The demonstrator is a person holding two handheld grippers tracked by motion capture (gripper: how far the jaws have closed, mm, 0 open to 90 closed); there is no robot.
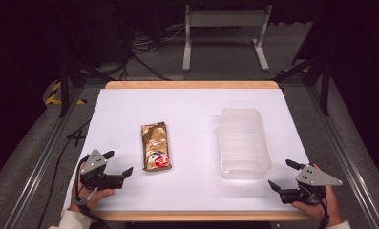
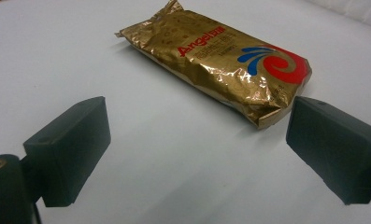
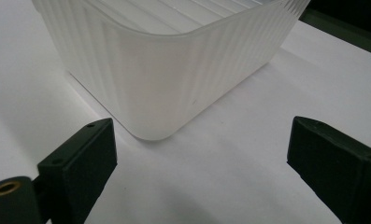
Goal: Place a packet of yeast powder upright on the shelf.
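Note:
A gold foil packet [image 1: 155, 146] with a red and blue swirl lies flat on the white table, left of centre. In the left gripper view the packet [image 2: 220, 60] lies just beyond the jaws, toward the right one. My left gripper [image 1: 118, 163] [image 2: 197, 149] rests near the table's front left corner, open, nothing between its jaws. A translucent ribbed plastic tub [image 1: 244, 142] stands right of centre; its near corner [image 3: 160, 84] faces my right gripper [image 1: 285, 174] [image 3: 199, 163], which is open and holds nothing at the front right.
The white table top [image 1: 192, 107] has a wooden edge at the back and front. Metal rails run along both sides. Behind the table stand a white frame [image 1: 225, 33] and loose cables on the floor.

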